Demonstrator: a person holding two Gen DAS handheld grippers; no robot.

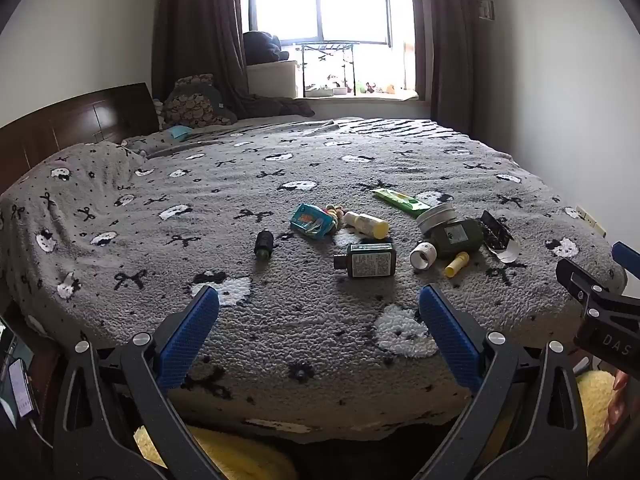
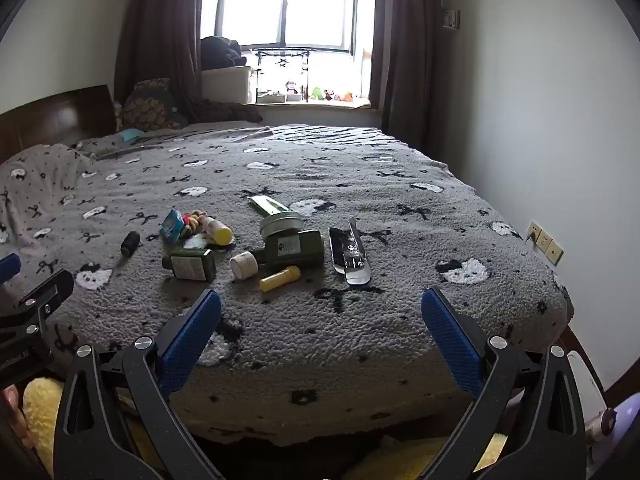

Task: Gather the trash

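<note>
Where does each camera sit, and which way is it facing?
Left wrist: on the left gripper, jaws wide apart and empty, aimed slightly down across the bed toward the window; the right gripper shows at its right edge.
Right wrist: on the right gripper, jaws wide apart and empty, same heading; the left gripper shows at its left edge.
Shared: the dark green bottle and yellow tube.

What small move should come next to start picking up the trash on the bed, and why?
Probably ease the right gripper forward toward the small yellow cylindrical tube, the piece lying nearest it on the grey patterned bedspread. Both grippers are open and empty, short of the pile, and nothing lies between the right gripper and the tube.
</note>
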